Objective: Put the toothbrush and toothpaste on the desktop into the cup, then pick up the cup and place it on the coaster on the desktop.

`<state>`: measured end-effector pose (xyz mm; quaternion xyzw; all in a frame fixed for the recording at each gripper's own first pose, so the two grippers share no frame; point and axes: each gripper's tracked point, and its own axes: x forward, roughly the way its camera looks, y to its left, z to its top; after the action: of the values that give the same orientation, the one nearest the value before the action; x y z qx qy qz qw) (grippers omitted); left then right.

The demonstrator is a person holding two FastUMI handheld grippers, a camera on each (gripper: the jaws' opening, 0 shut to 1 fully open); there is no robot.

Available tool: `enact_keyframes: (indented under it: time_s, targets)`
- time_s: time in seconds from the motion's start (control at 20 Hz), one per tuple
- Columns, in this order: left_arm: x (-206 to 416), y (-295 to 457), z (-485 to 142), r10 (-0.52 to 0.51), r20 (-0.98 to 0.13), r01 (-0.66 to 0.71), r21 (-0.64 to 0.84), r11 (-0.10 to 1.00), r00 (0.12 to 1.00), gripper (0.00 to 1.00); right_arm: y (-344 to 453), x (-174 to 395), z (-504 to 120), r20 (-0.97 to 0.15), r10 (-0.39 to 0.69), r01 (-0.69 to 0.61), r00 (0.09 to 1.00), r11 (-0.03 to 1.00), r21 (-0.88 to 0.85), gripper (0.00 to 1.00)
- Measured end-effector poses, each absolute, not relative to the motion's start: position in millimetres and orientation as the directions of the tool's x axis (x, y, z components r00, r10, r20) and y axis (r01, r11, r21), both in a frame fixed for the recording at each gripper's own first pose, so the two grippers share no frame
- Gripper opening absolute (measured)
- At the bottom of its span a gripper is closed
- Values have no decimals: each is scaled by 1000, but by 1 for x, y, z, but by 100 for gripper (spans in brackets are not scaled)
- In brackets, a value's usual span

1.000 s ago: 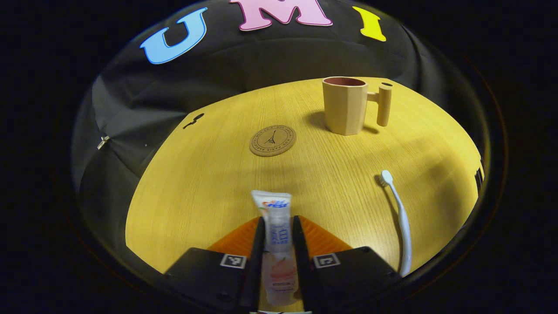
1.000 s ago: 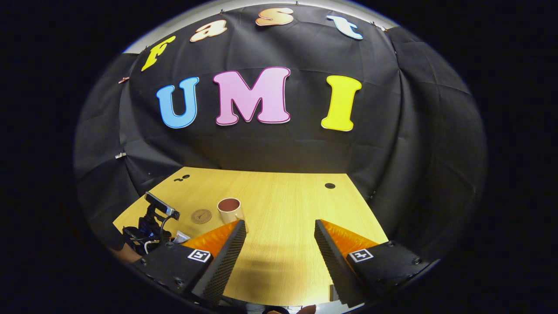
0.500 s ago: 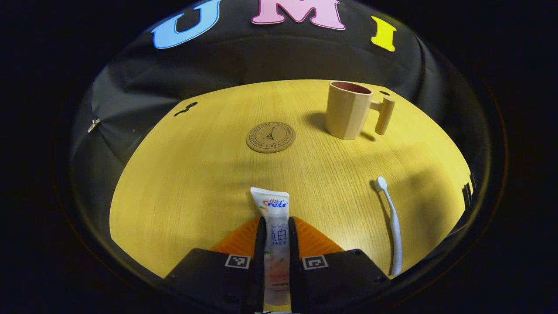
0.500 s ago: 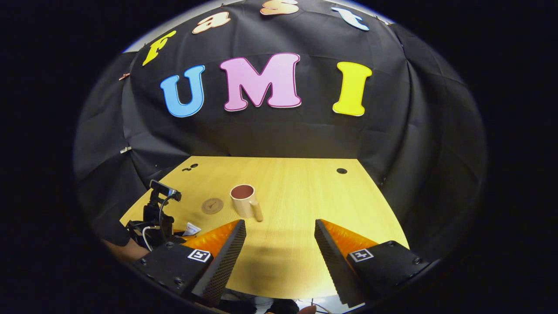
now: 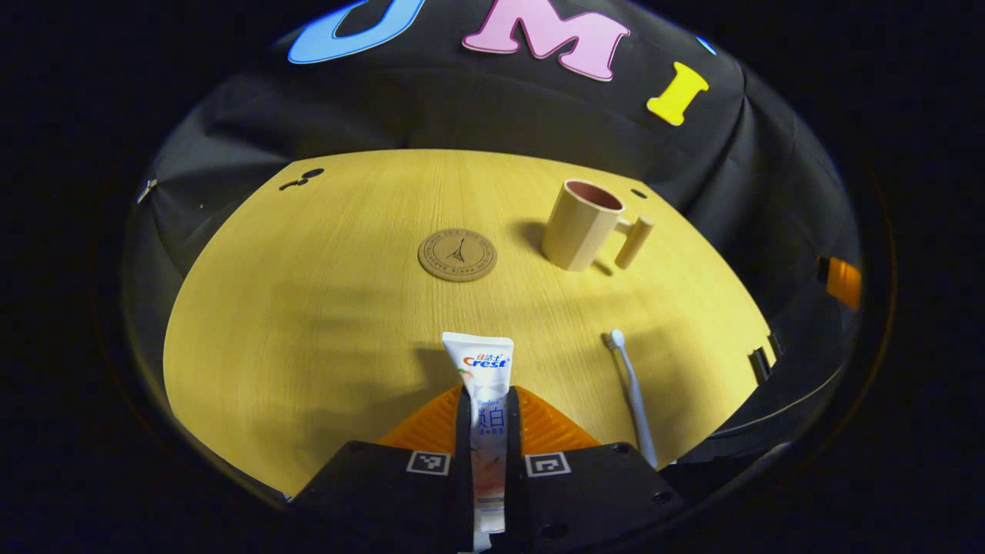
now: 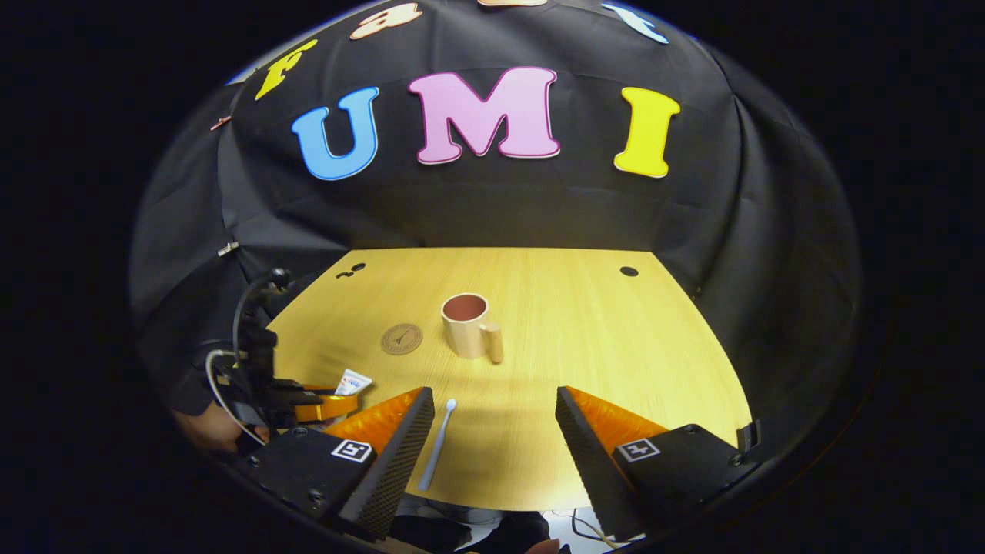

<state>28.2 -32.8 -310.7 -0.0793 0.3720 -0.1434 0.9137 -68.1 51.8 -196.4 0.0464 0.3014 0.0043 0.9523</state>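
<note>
My left gripper (image 5: 486, 404) is shut on the white toothpaste tube (image 5: 479, 362), whose flat end sticks out ahead of the fingers, lifted above the table. A tan cup (image 5: 579, 224) with a peg handle stands upright at the far right, and the round cork coaster (image 5: 457, 255) lies to its left. The white toothbrush (image 5: 632, 392) lies flat near the front edge, right of the tube. My right gripper (image 6: 492, 415) hangs open over the near edge, with the toothbrush (image 6: 437, 445) between its fingers' line and the cup (image 6: 466, 325) farther ahead. The left gripper (image 6: 323, 404) holding the tube shows at the left.
The wooden table (image 5: 308, 308) ends in black cloth walls on all sides. Cable holes (image 5: 302, 177) sit in its far left corner and another hole (image 6: 629, 271) at the far right. A hand (image 6: 202, 427) holds the left gripper at the table's left edge.
The left gripper has risen and pulled back with the toothpaste tube, tilting its view. The right gripper has lifted and drawn back, bringing the toothbrush into its view.
</note>
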Motion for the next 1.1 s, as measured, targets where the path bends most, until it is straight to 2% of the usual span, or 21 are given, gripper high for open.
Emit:
enact_keyframes:
  time_s: [0.45,0.95,1.0,1.05,1.1]
  targets:
    - [-5,4,-246,-381,-558,274,-268,924,737,21,112,-68,-284,-710,61,12,701,995,97,98]
    - [-33,52,-252,-331,-562,210,-270,940,758,21,128,-50,-375,-844,5,13,537,1000,15,97]
    - [-34,56,-252,-325,-564,202,-271,941,759,16,130,-47,-380,-850,6,22,527,1000,21,96]
    - [-37,59,-255,-319,-567,193,-273,943,759,21,131,-45,-383,-855,7,30,519,999,26,95]
    - [-39,61,-256,-313,-570,183,-274,944,760,21,132,-45,-386,-860,5,36,510,999,28,92]
